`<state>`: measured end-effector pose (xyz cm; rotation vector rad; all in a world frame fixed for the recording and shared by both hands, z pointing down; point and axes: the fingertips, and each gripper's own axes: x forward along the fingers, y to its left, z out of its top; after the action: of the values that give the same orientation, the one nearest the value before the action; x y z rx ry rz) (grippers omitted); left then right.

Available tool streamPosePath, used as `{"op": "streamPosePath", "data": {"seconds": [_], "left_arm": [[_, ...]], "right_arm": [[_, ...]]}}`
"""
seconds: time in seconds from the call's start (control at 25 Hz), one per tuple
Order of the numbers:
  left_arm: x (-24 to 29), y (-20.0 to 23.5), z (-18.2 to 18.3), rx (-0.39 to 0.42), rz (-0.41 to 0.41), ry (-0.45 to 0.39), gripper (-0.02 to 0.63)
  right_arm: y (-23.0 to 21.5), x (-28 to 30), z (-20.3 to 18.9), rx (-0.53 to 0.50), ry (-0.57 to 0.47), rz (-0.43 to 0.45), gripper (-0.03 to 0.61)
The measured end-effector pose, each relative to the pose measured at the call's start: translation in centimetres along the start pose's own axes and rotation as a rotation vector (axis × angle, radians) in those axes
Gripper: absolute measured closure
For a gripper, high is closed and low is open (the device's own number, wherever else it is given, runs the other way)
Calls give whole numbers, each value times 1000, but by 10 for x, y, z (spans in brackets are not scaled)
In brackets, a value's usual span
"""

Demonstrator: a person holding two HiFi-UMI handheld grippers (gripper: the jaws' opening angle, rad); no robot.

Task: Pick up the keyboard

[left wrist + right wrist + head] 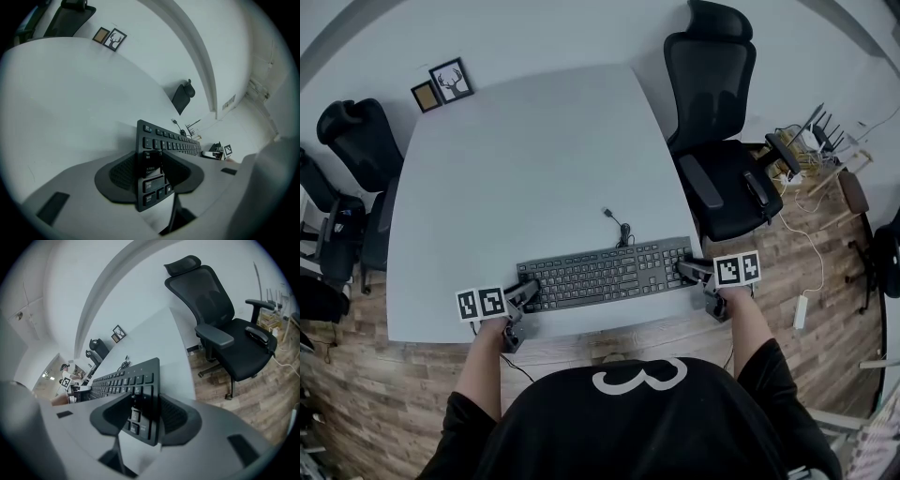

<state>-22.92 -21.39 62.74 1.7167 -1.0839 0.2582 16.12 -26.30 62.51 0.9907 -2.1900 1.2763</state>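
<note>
On pale table [534, 141], keyboard [605, 275]; wooden floor [811, 248]

Tally: one keyboard [605, 274], one table [534, 159]. Two grippers in my hands: left gripper [528, 293], right gripper [686, 272]. Two framed pictures [451, 79], far left. One office chair [722, 141] far right; more black chairs [356, 141] left, count unclear.

Left claw [151, 171] clamped on near end of keyboard [174, 146], one pad against each long edge. Pale bench [70, 103] beneath; two framed pictures [109, 37] far left.
</note>
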Motion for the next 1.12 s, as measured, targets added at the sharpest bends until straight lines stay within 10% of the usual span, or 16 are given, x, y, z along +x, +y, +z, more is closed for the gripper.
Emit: {"op": "streamPosePath", "data": {"seconds": [1.12], "left_arm": [[-12, -3, 15, -36, 5, -42, 440]], "right_arm": [[22, -15, 10, 30, -84, 13, 411]]}}
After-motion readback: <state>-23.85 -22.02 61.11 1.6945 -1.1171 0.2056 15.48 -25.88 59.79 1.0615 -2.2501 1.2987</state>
